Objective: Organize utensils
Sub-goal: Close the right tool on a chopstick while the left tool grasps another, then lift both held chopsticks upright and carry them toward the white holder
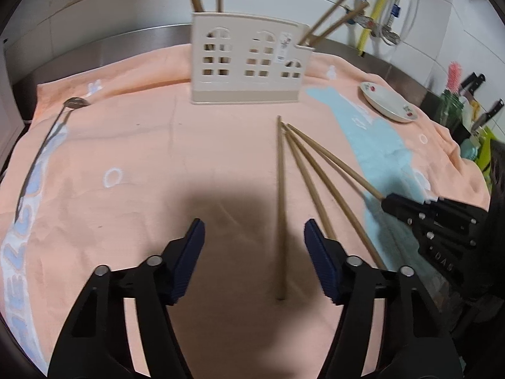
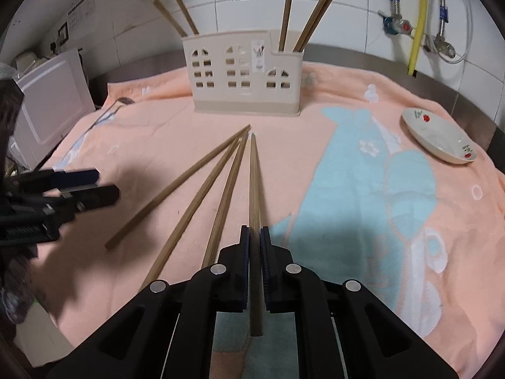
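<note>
Sorting is running about halfway, judging by the counts. Covering the counter is one peach towel [image 2: 176, 120], and sitting on it at twelve o'clock in both views is one cream holder [image 2: 243, 72] with window cut-outs. Five chopsticks are already standing in it: two in the left end [image 2: 181, 15] and three in the right end [image 2: 300, 19], as the right wrist view is showing them; the left view is showing only four.

One plate [image 2: 438, 139] is lying at two o'clock of the loose sticks, well apart from them.

Four chopsticks are still waiting to go in, fanning out with tips meeting just below the holder. Three are lying flat on the towel [image 2: 186, 195]. The fourth [image 2: 254, 189] is being held by the right hand-held gripper [image 2: 255, 237], whose jaws are clamped together on it near its butt end. The left hand-held gripper [image 1: 254, 230] is hovering with jaws apart, straddling the leftmost stick [image 1: 280, 208] without pressing it.

One spoon [image 1: 47, 135] is lying at ten o'clock, near the towel's edge, untouched.
</note>
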